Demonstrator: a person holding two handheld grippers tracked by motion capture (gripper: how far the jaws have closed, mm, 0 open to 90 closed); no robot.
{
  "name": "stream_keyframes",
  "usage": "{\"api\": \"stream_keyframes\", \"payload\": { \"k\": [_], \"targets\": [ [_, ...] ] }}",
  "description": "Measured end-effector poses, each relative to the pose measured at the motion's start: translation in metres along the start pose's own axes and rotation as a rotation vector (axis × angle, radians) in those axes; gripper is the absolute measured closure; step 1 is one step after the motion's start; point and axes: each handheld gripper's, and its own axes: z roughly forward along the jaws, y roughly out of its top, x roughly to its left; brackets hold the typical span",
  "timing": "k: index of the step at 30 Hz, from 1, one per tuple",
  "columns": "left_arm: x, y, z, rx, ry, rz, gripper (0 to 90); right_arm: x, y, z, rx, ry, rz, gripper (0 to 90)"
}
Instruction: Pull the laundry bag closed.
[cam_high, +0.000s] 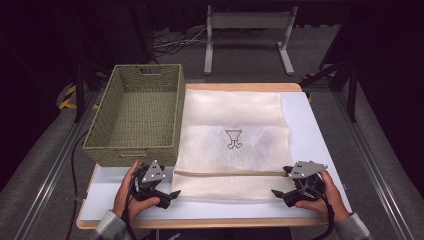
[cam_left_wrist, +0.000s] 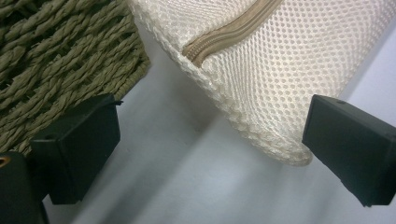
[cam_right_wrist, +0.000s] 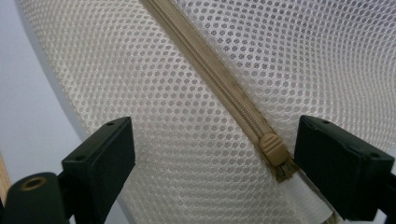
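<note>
My right tool (cam_right_wrist: 212, 154) is spread wide, its jaws straddling the zipper pull (cam_right_wrist: 272, 148) at the right end of the mesh laundry bag (cam_high: 235, 142). My left tool (cam_left_wrist: 210, 149) is also spread, empty, framing the bag's near left corner where the zipper (cam_left_wrist: 229, 35) ends, just beside the woven basket (cam_high: 135, 117). The bag lies flat on the desk (cam_high: 312, 135), zipped shut with something dark inside. I judge this as the approach before unzipping: next I'd pin the left corner, pinch the pull and draw it leftward.
</note>
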Motion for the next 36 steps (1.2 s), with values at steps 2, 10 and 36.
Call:
{"api": "stream_keyframes", "payload": {
  "k": [2,10,36],
  "targets": [
    [-0.0005,0.0002,0.0004,0.002,0.007,0.002,4.8,-0.0001,0.0000,0.0000,0.000,0.001,0.001,13.0],
    [0.0000,0.0003,0.0009,0.003,0.003,-0.001,5.2,0.0000,-0.0001,0.0003,0.002,0.005,0.002,12.9],
    [0.0013,0.0012,0.0015,0.002,-0.002,-0.002,5.4,0.0003,0.0000,0.0001,-0.007,0.012,0.004,12.6]
  ]
}}
